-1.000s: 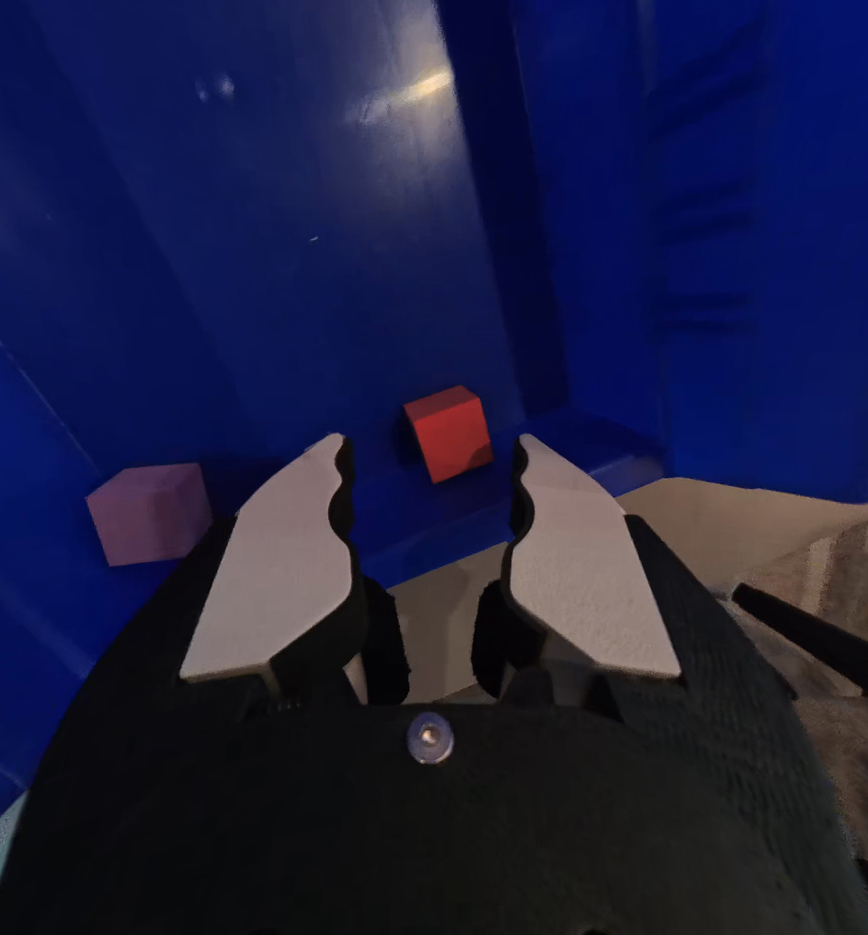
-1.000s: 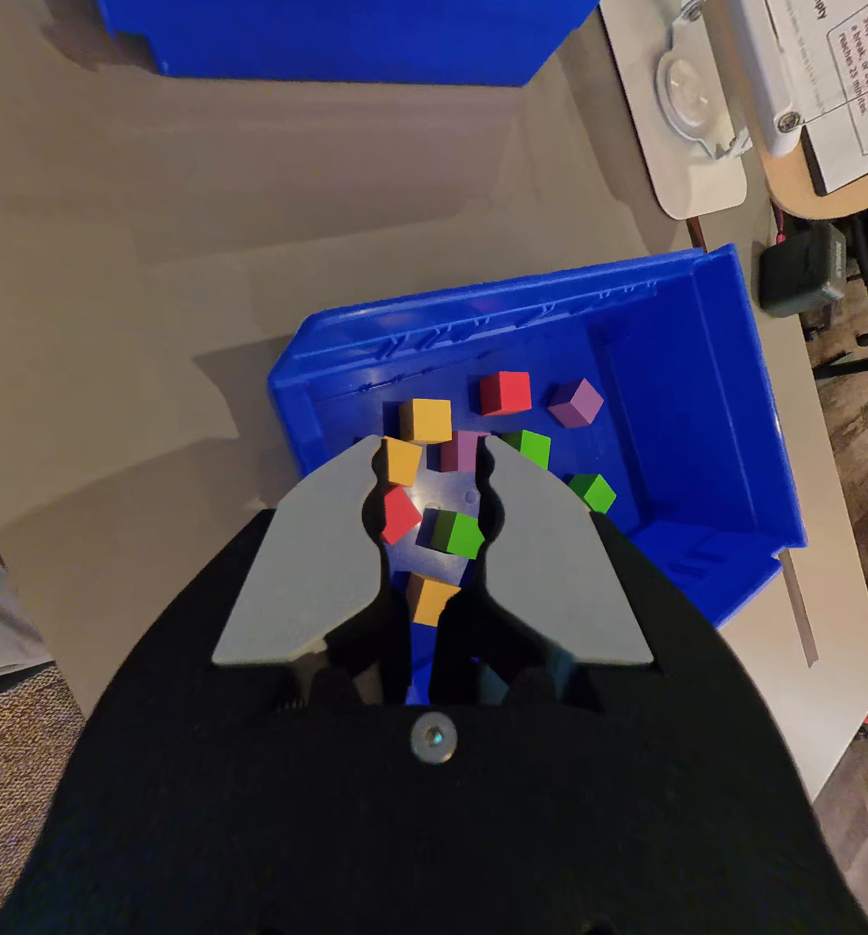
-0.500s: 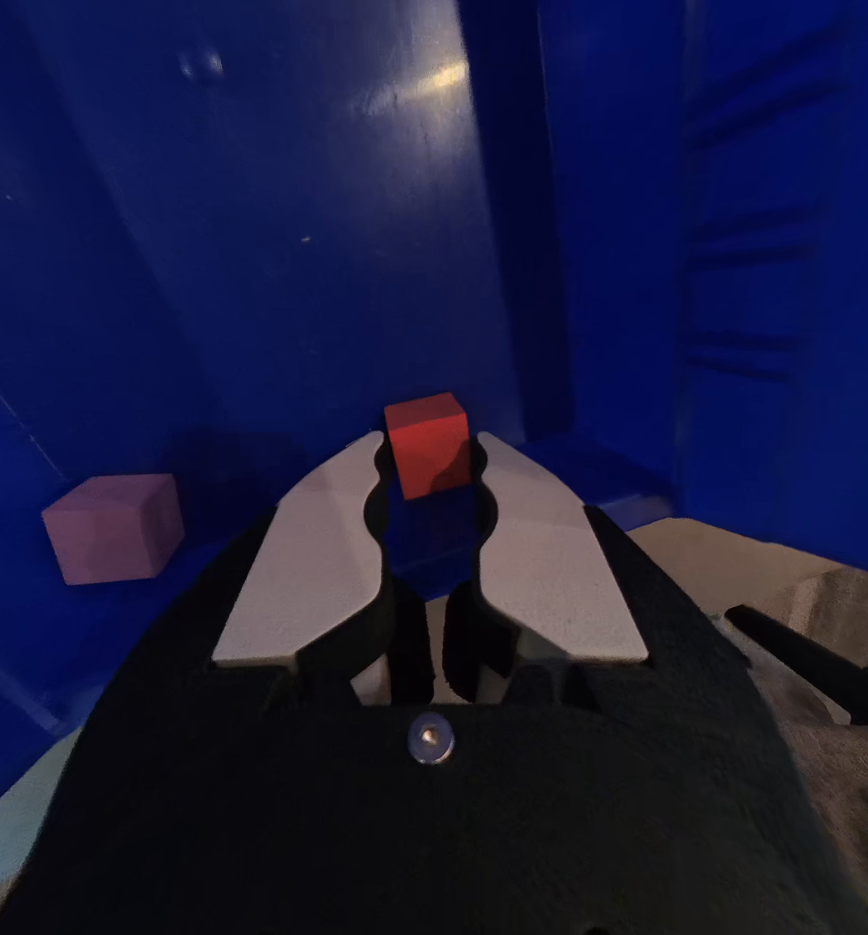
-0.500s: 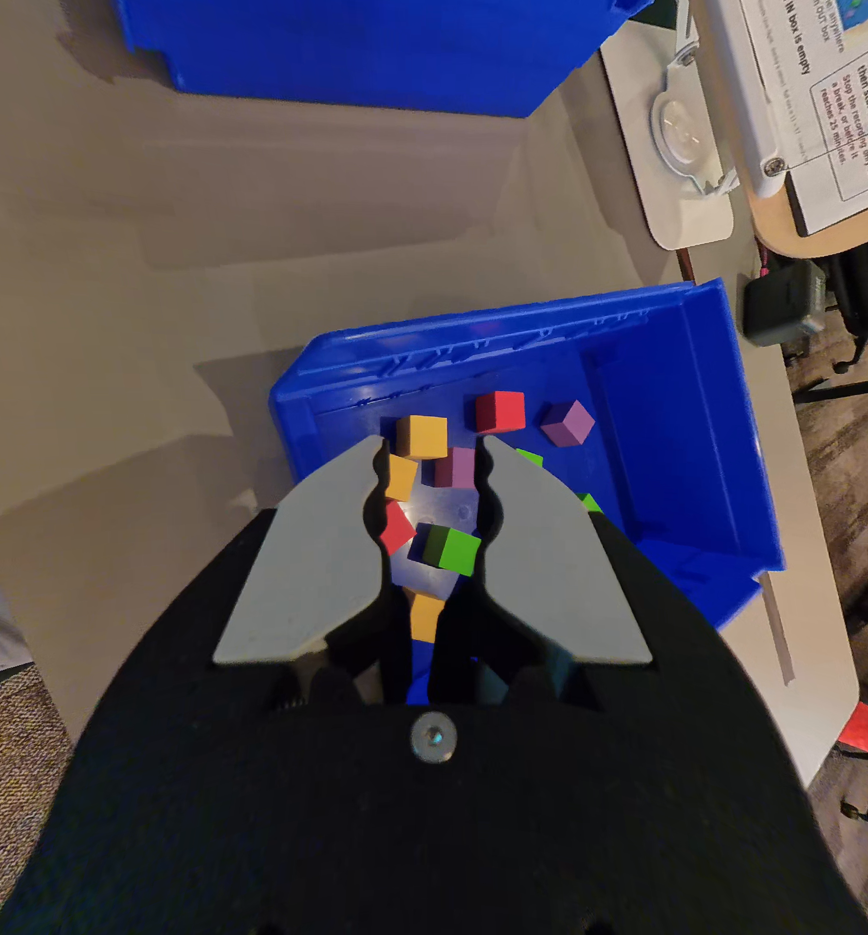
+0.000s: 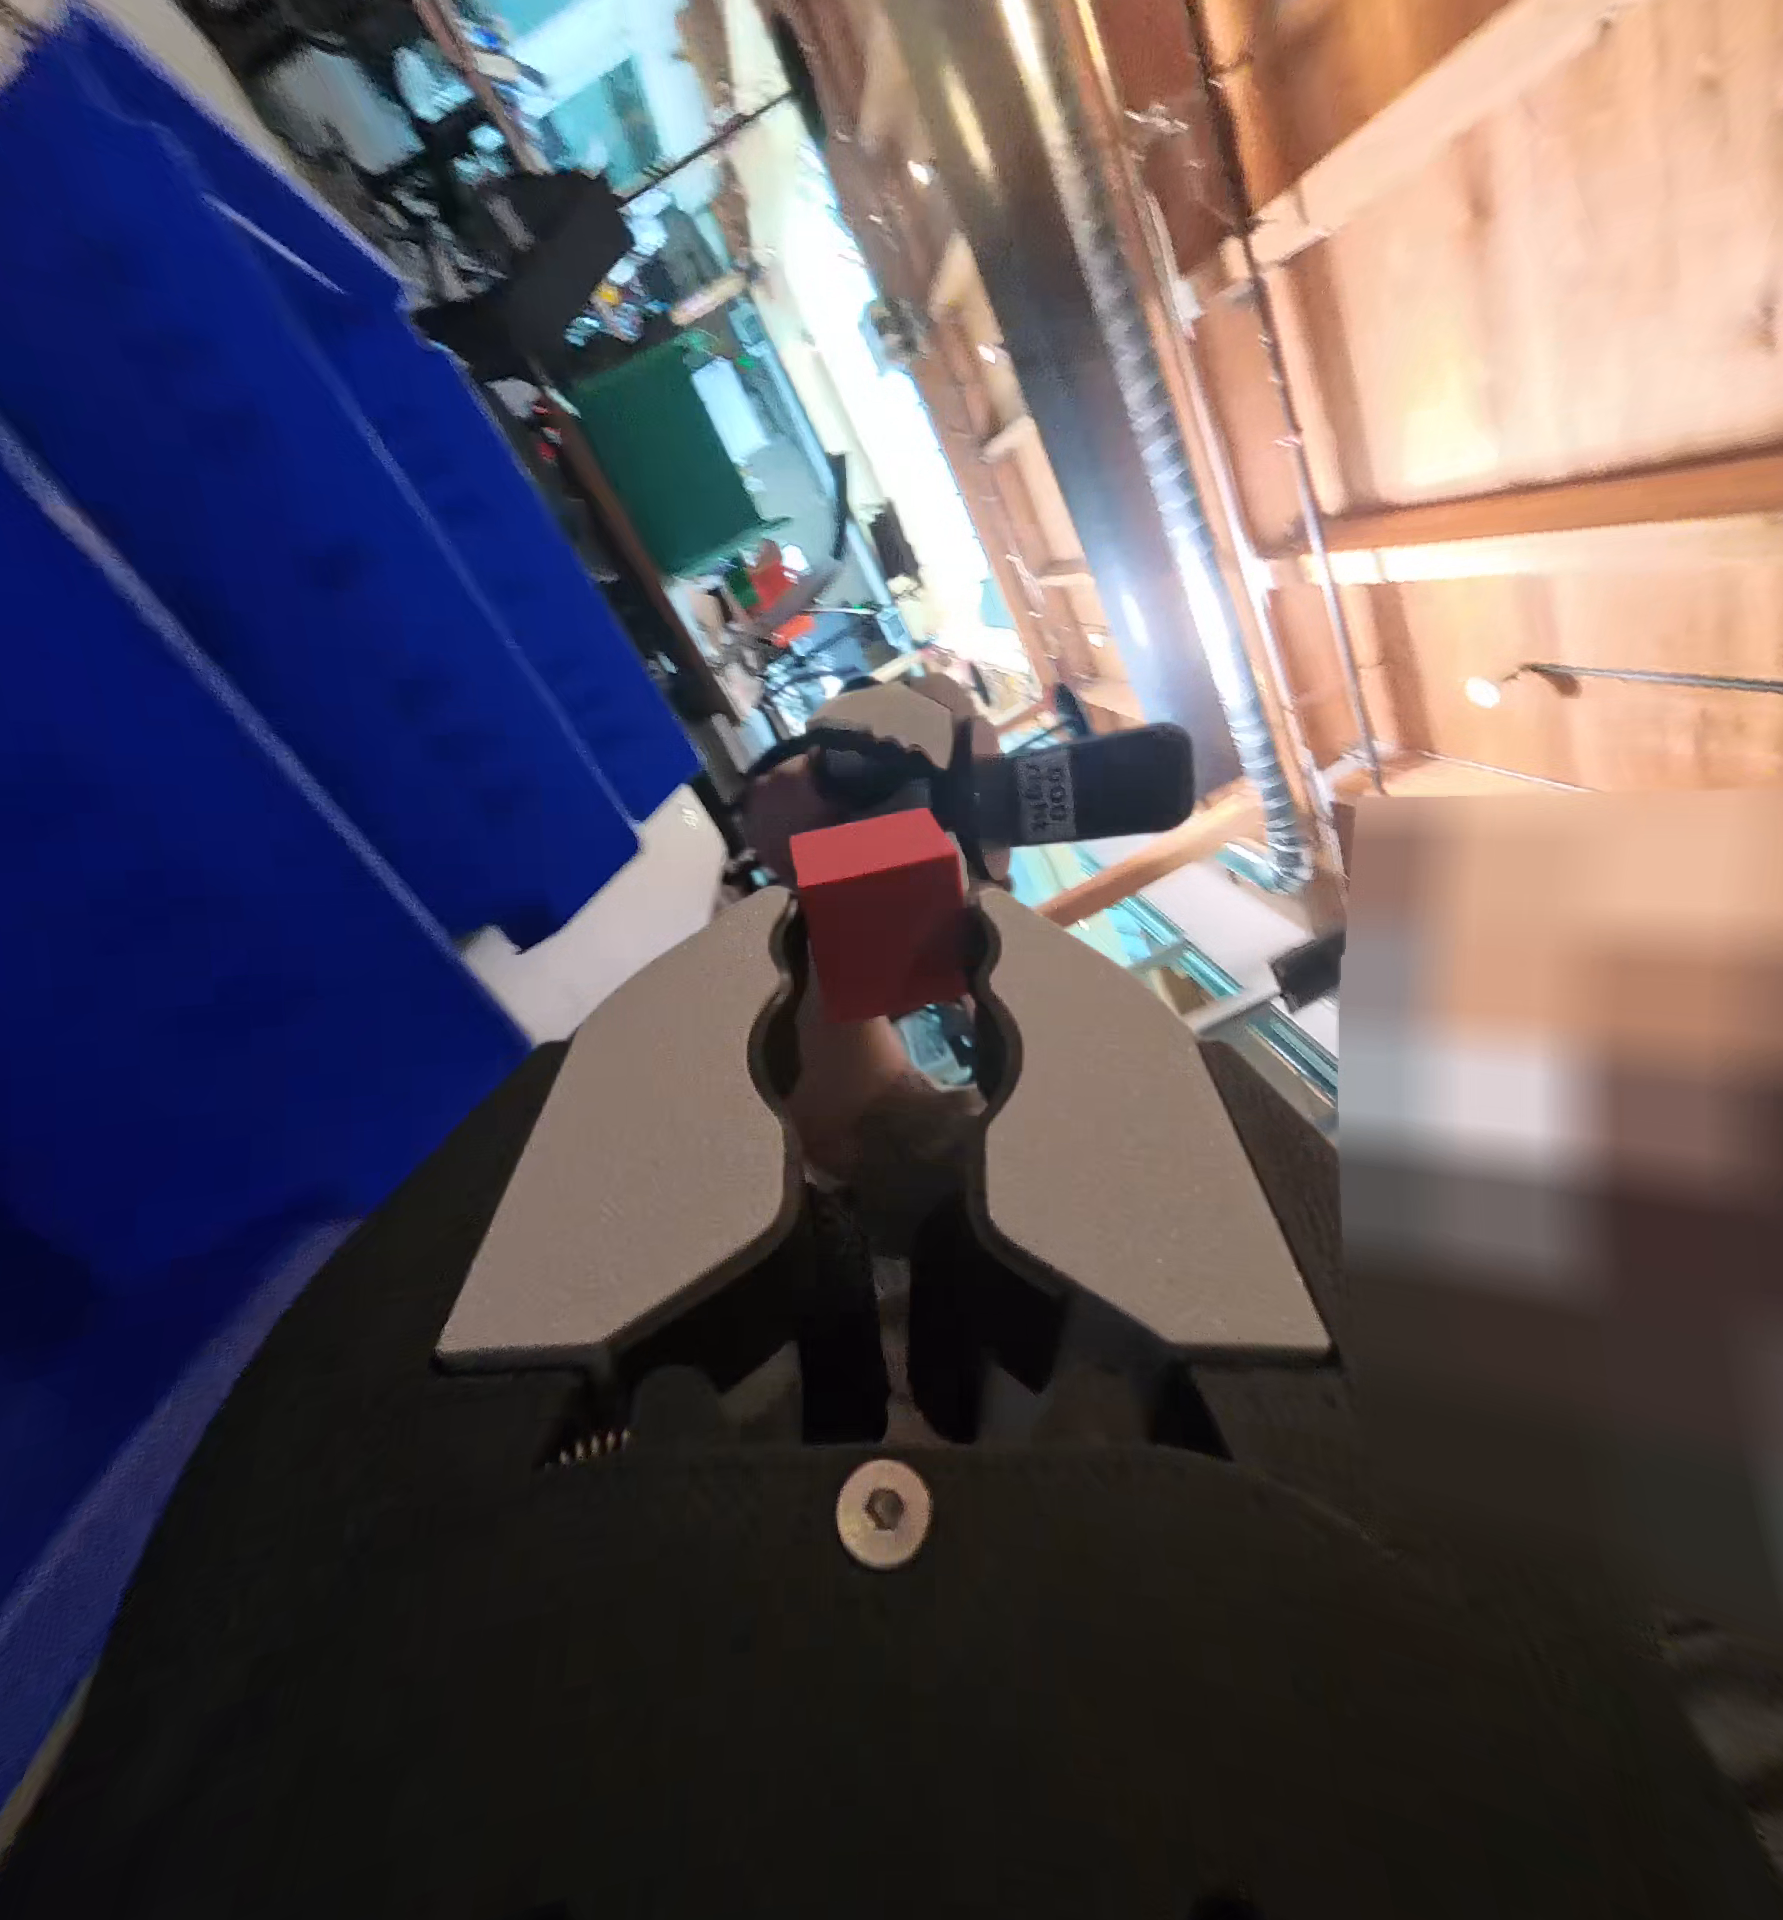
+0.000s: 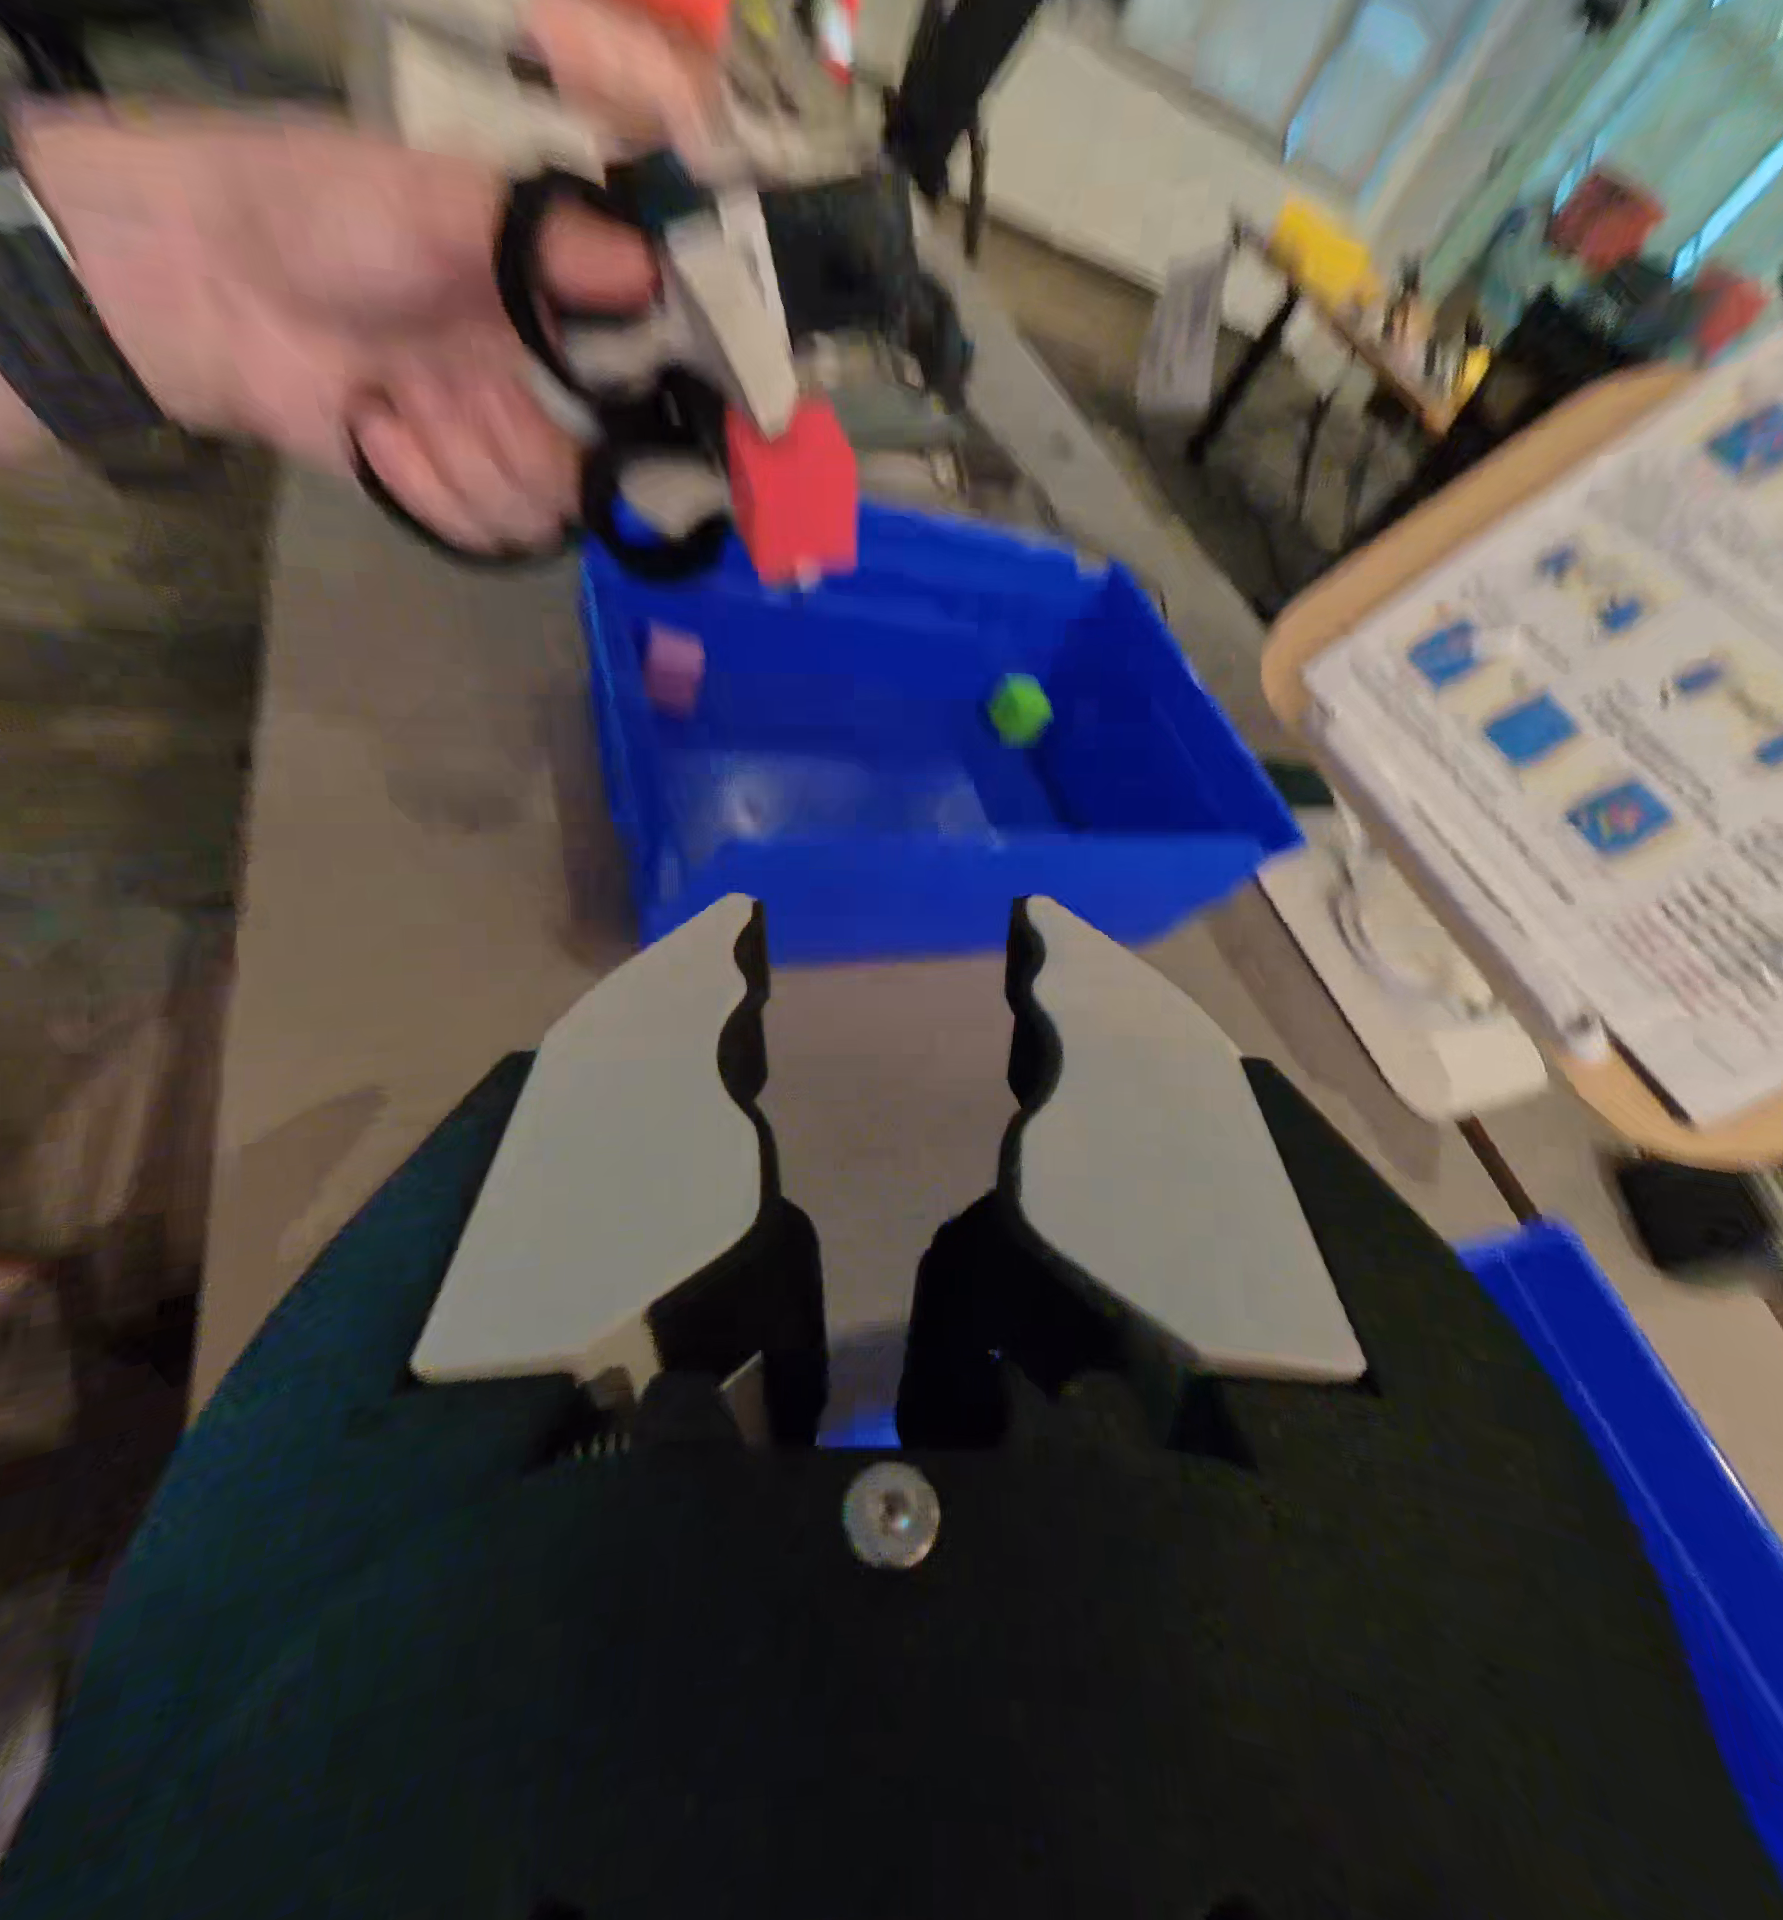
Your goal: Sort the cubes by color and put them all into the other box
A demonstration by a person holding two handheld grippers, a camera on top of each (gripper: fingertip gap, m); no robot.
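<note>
1 red cube (image 5: 882, 914) sits pinched between the fingertips of the left tool (image 5: 882, 925), its grey fingers closed against the cube's 2 sides. The left wrist view shows this close up, tilted, with a blue bin wall (image 5: 243, 644) filling the left and a person's hand (image 5: 845, 800) on a black handle just beyond the cube. The right wrist view gives the wider scene: the same left tool, blurred, carried in a hand (image 6: 347, 322), holds the red cube above the far left corner of a blue bin (image 6: 970, 883) standing on the table (image 6: 399, 790). Only this view shows the bin's inside, where a purple cube (image 6: 674, 670) lies near the left wall and a green cube (image 6: 1019, 709) lies toward the right. The right tool (image 6: 885, 935) hangs above the table on the near side of that bin, its fingers spread apart with nothing between them. To the right stands a printed sheet (image 6: 1614, 748) on a board, and another blue bin's rim (image 6: 1645, 1475) shows at the near right.
</note>
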